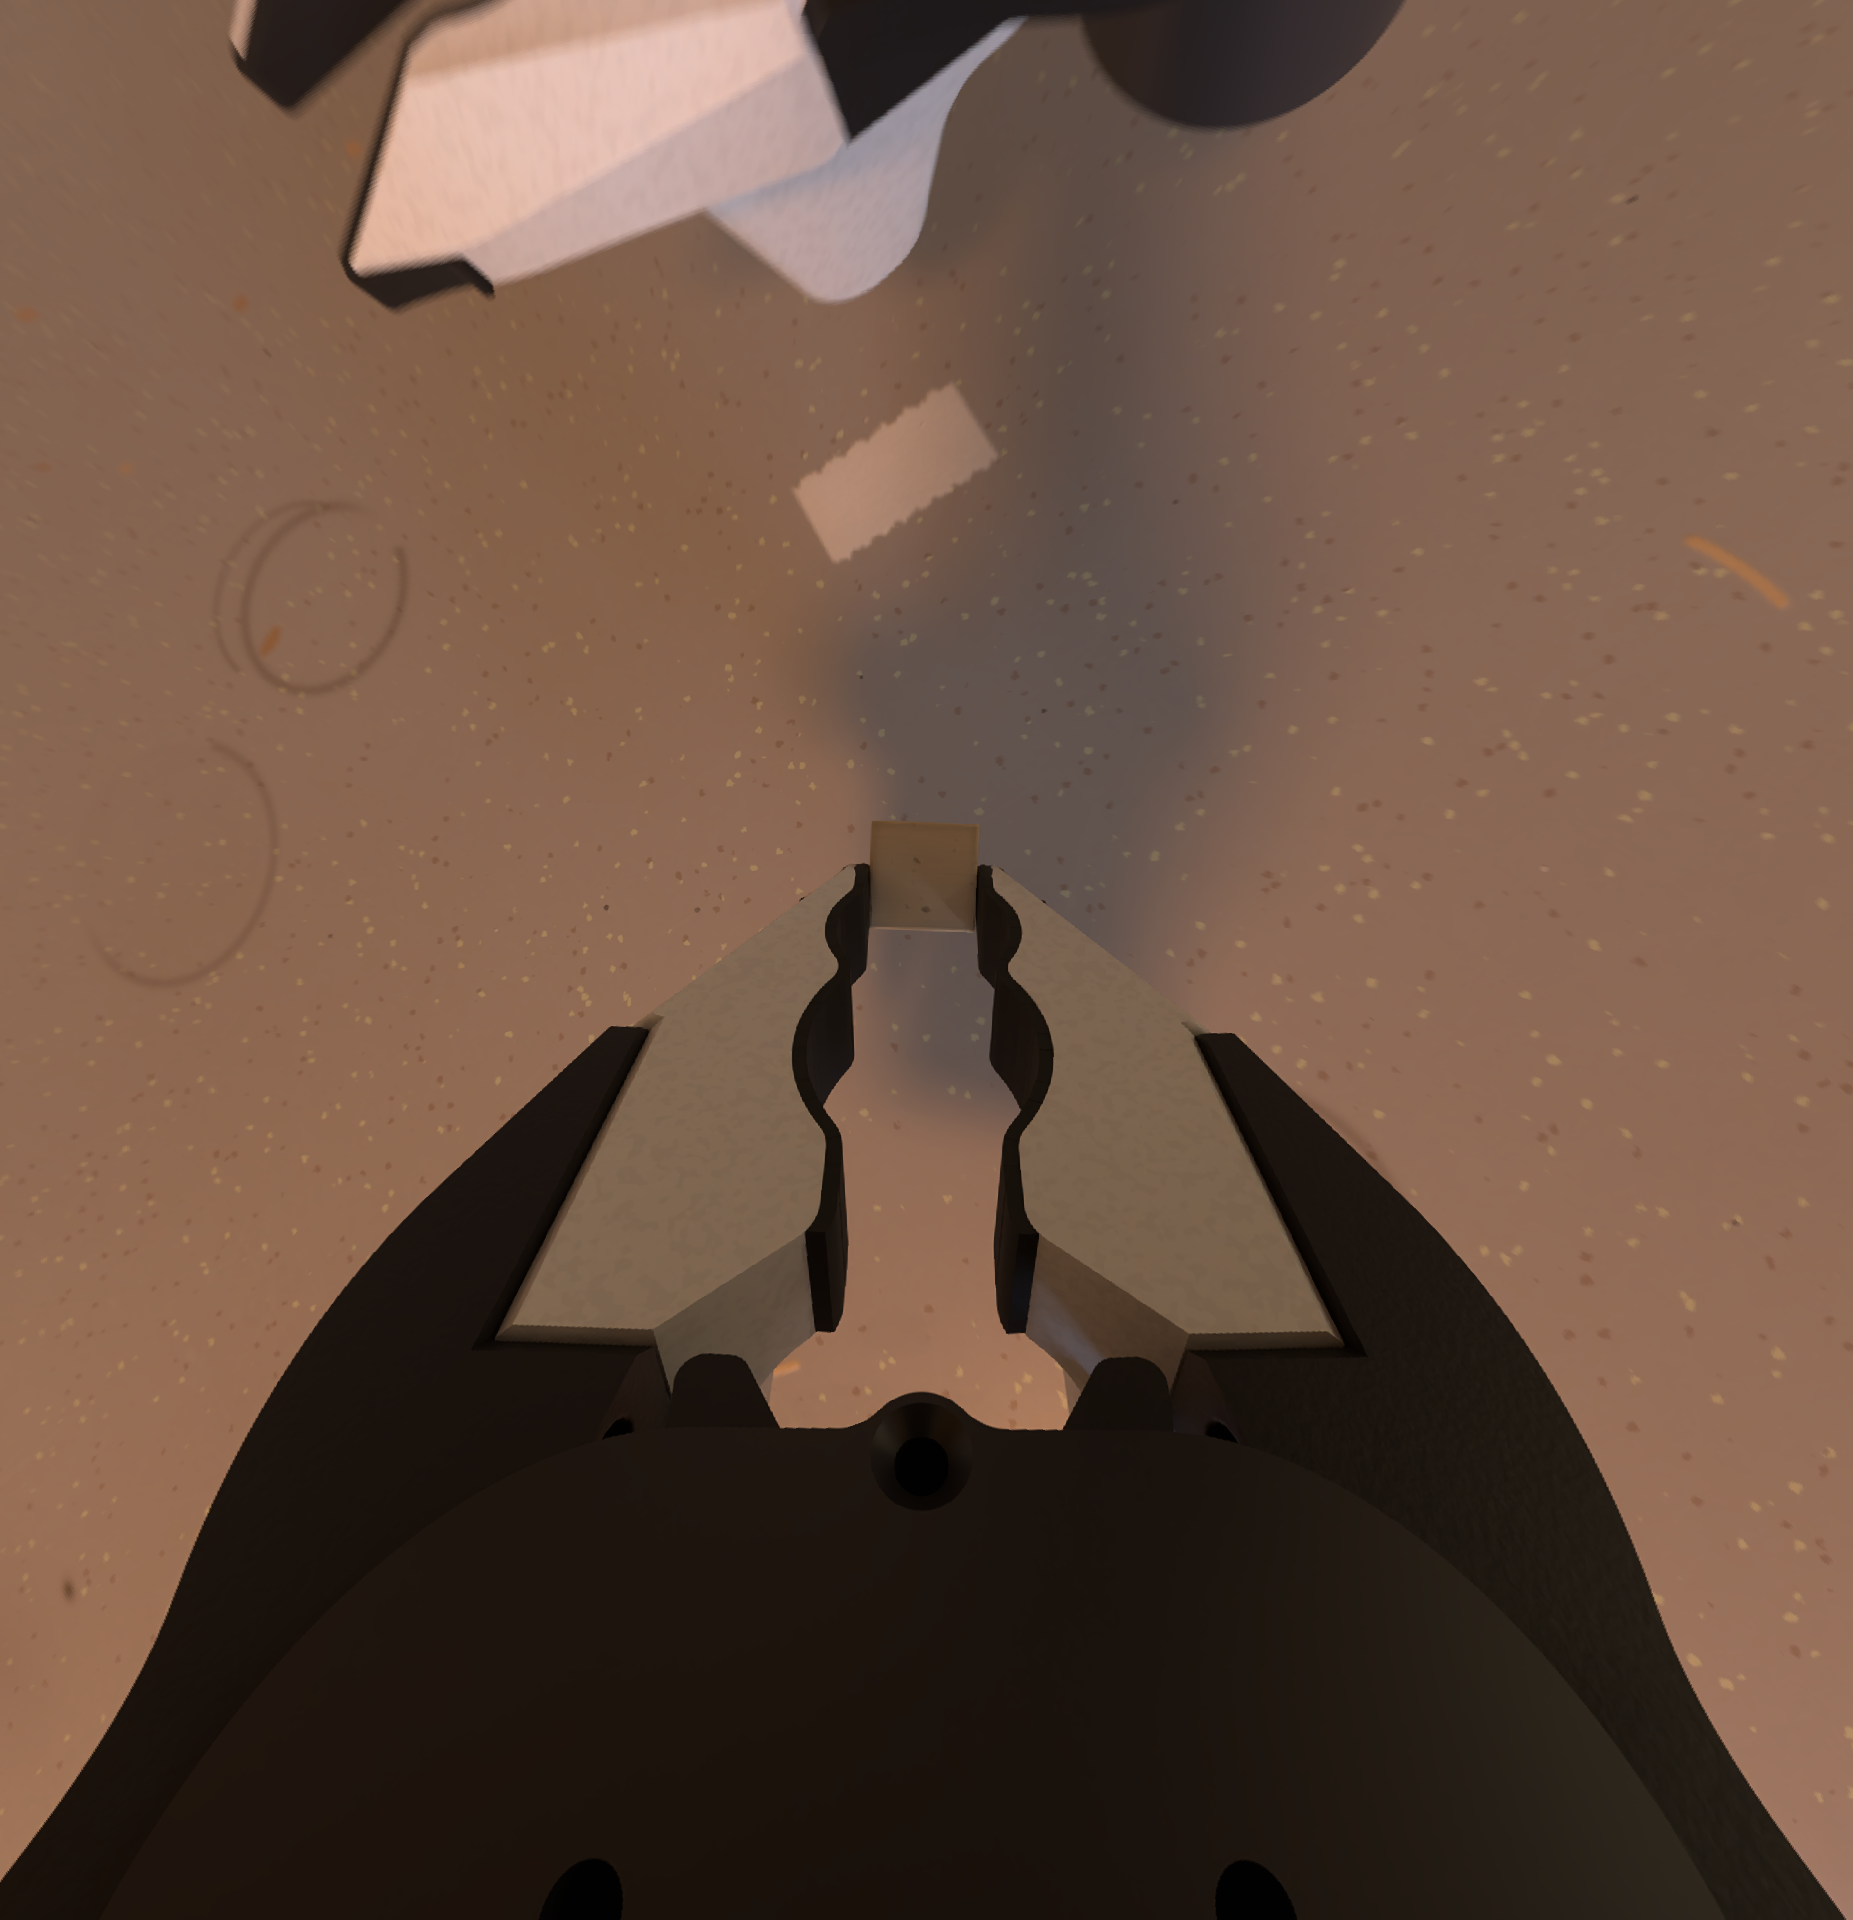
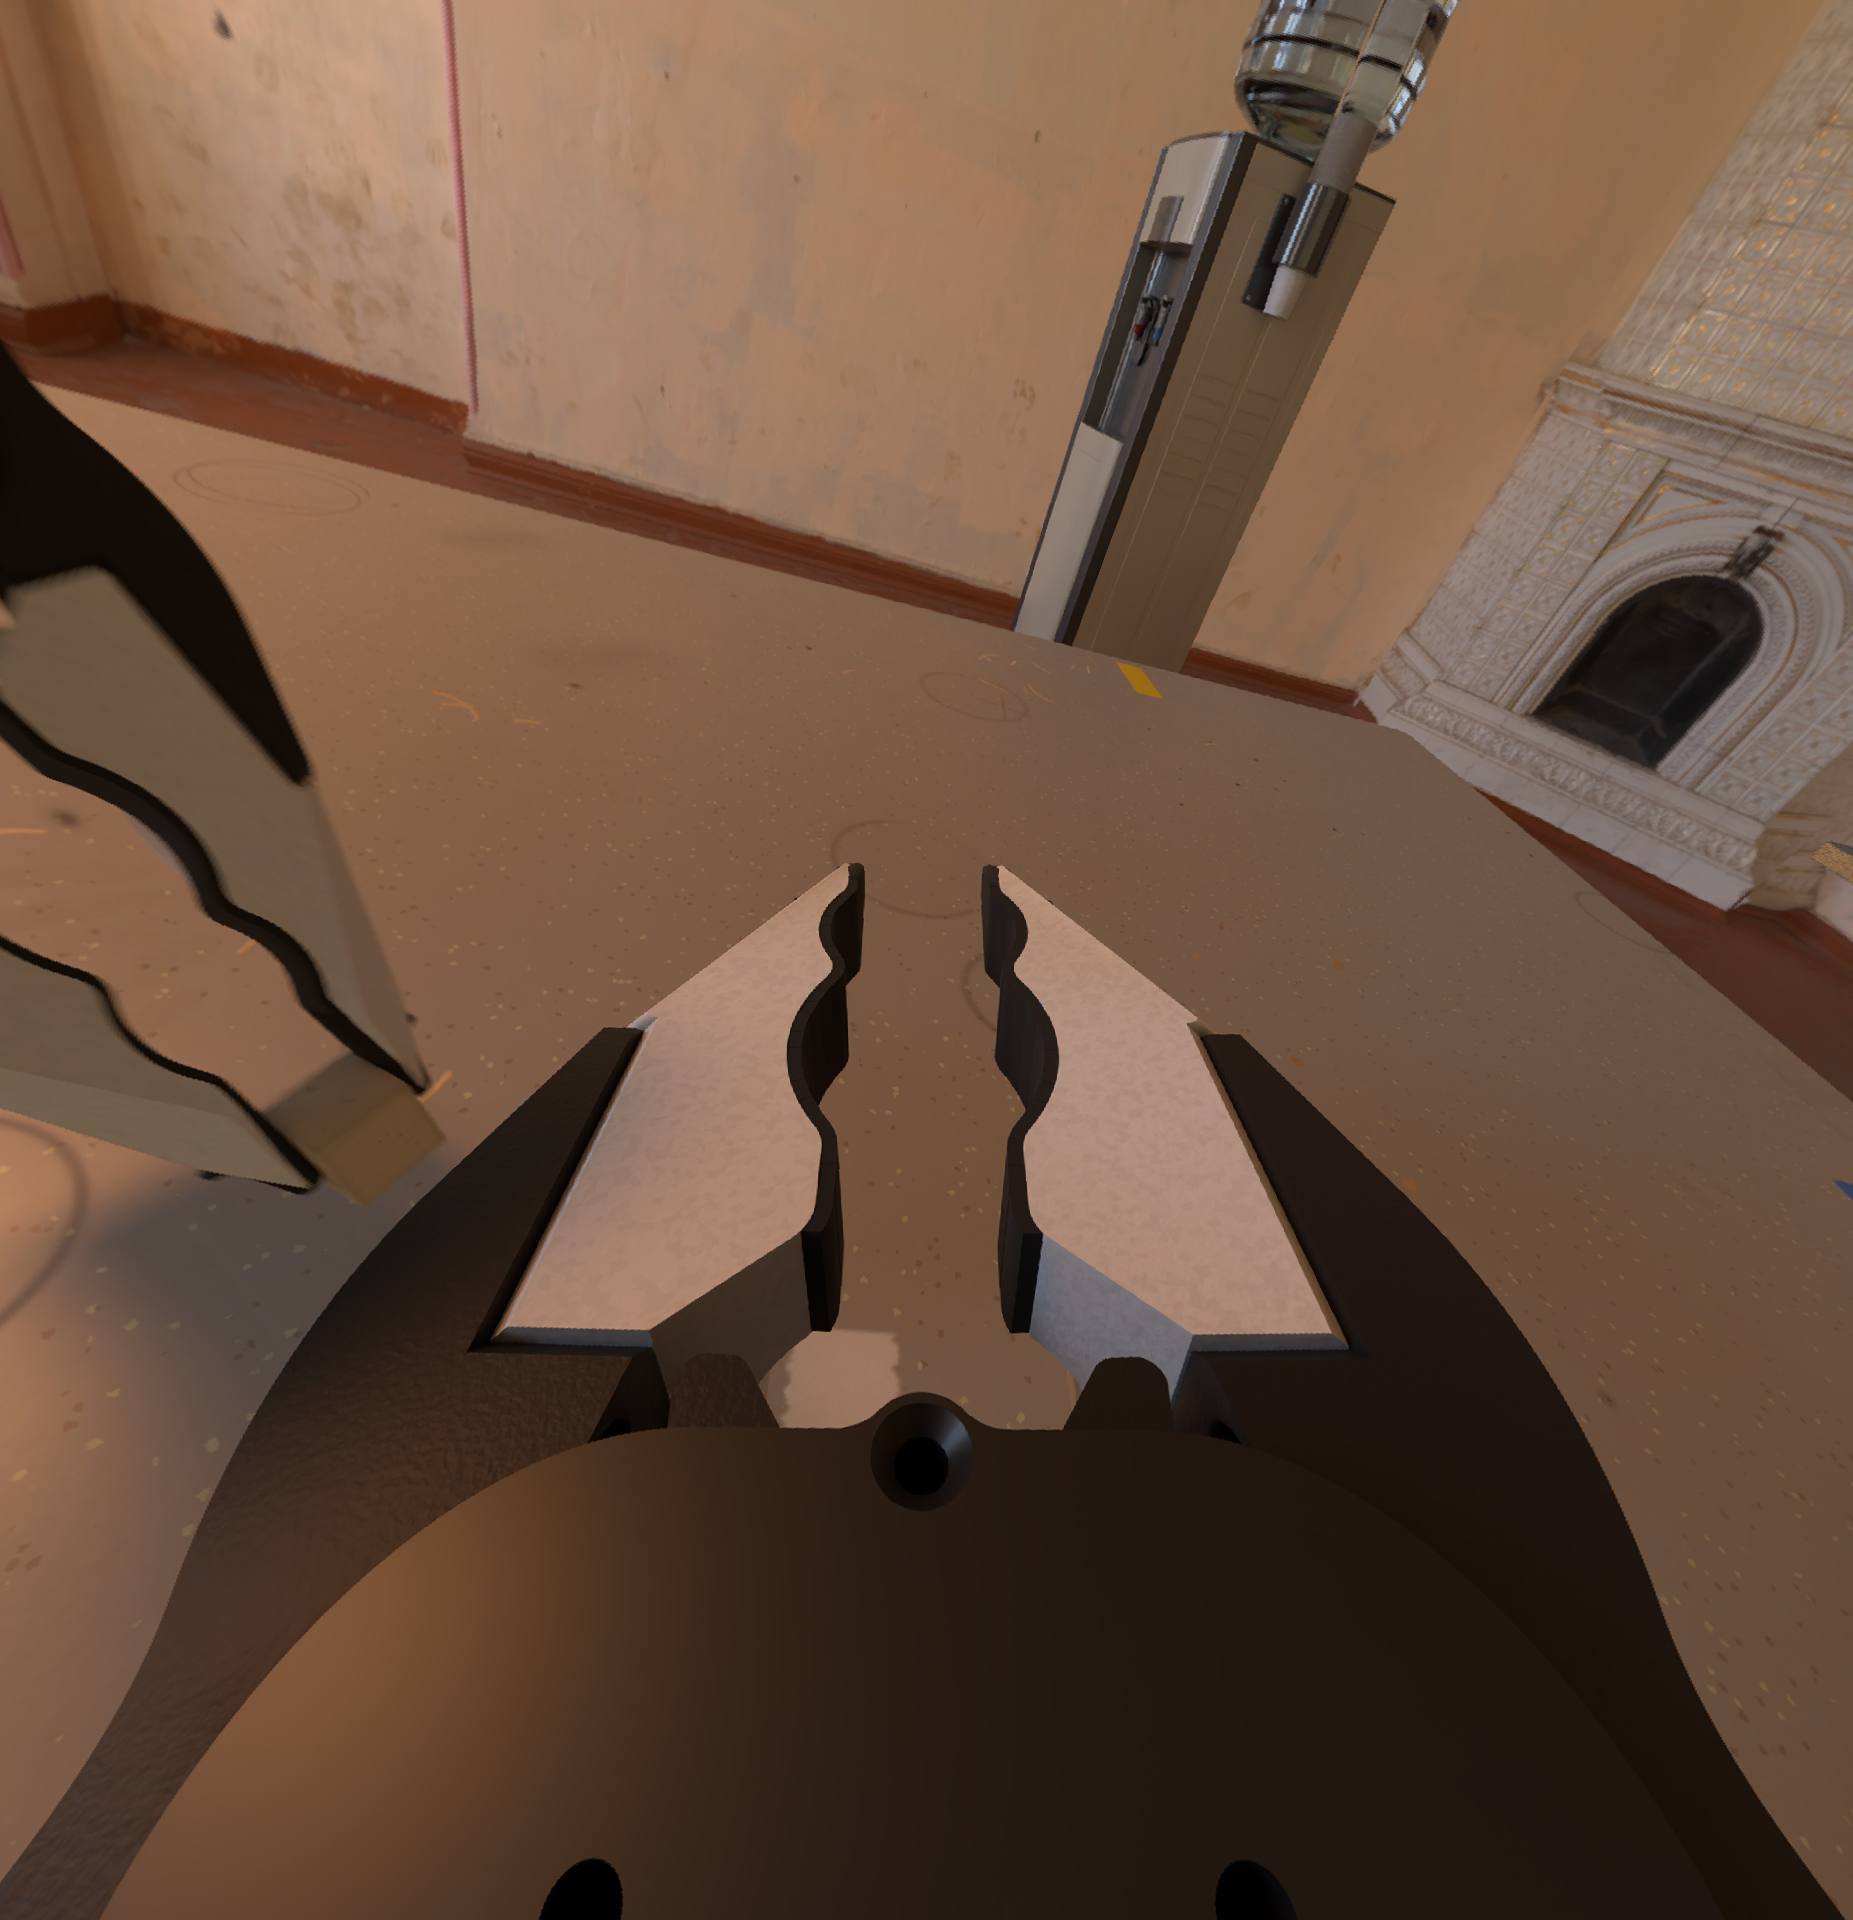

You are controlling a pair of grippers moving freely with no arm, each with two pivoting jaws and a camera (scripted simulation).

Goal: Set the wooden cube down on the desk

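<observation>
In the left wrist view, the left gripper (image 1: 923,883) points down at the desk (image 1: 1421,727), and its jaws are clamped on the wooden cube (image 1: 923,876), pinching it at the very fingertips. The cube's soft shadow falls on the speckled brown surface just beyond it, which suggests the cube hangs above the desk rather than resting on it; how high cannot be told. Farther along the desk lies a pale rectangular patch (image 1: 894,473), and beyond that the right gripper (image 1: 631,156) shows at the top edge, well apart from the cube.

In the right wrist view, the right gripper (image 2: 923,883) hovers with its jaws apart and nothing between them. To its left, the left gripper's finger and the cube (image 2: 366,1138) appear near the surface. Beyond the desk's far edge stand a water cooler (image 2: 1202,416) and a white tiled stove (image 2: 1628,623).

The cube seems held but not yet set down: lowering and release remain.
</observation>
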